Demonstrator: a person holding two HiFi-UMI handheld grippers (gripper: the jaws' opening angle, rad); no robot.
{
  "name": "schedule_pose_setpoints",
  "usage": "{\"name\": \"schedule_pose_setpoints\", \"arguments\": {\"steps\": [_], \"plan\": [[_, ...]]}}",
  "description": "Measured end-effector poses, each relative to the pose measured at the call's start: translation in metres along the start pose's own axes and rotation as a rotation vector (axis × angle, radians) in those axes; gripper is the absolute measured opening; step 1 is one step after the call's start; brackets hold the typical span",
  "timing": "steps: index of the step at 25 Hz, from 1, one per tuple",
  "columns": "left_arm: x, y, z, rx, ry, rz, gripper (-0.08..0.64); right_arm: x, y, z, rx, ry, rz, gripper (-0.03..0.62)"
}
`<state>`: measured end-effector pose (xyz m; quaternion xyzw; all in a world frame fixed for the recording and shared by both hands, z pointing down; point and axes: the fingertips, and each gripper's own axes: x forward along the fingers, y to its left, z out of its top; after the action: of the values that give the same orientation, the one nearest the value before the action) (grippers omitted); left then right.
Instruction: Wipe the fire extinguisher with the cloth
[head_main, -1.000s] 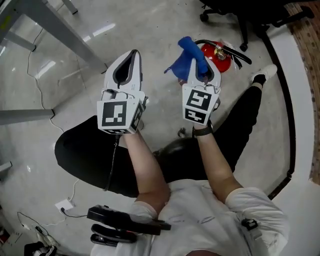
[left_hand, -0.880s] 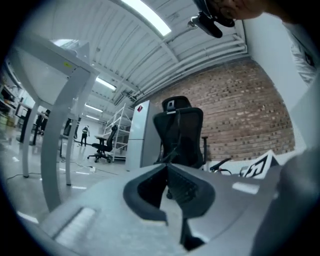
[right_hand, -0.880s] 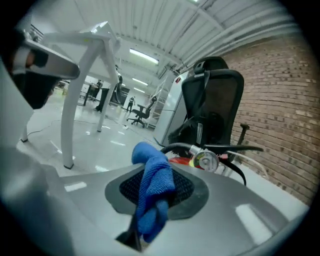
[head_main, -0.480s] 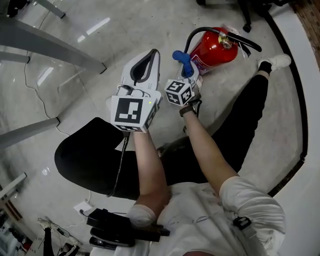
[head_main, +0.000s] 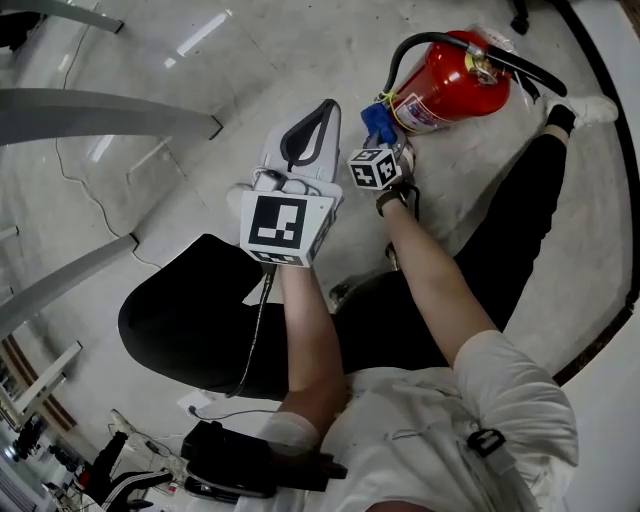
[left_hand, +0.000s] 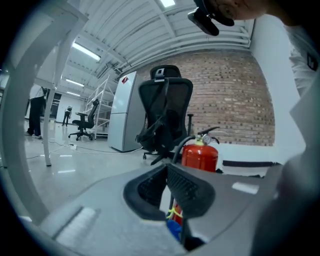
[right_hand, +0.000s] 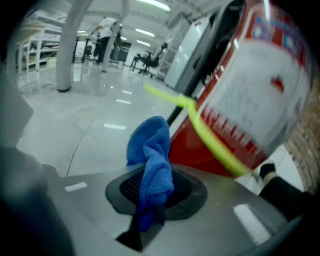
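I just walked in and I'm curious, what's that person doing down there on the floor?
A person sitting on the floor holds a gripper in each hand. The right gripper pinches a blue cloth right by the red fire extinguisher, ready to wipe it. The left gripper is shut and empty, held alongside.

No word, brand or number can be read in any view. The fire extinguisher (head_main: 455, 80) carries a white label (head_main: 425, 115) with red marks on it, but the print is too small in the head view and too blurred in the right gripper view to make out a single letter. The cubes on the left gripper (left_hand: 166, 170) and the right gripper (right_hand: 152, 180) bear only black-and-white square marker patterns, not writing.
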<state>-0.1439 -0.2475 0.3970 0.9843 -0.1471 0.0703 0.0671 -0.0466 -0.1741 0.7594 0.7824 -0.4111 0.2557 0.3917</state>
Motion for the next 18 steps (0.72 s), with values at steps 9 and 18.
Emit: {"name": "schedule_pose_setpoints", "arguments": {"steps": [9, 18], "plan": [[-0.006, -0.009, 0.008, 0.035, 0.0, 0.009, 0.002, -0.027, -0.008, 0.006, 0.259, 0.015, 0.226, 0.069], [-0.013, -0.027, 0.048, -0.014, -0.072, 0.014, 0.002, -0.268, -0.139, 0.184, 0.311, -0.764, 0.157, 0.072]]}}
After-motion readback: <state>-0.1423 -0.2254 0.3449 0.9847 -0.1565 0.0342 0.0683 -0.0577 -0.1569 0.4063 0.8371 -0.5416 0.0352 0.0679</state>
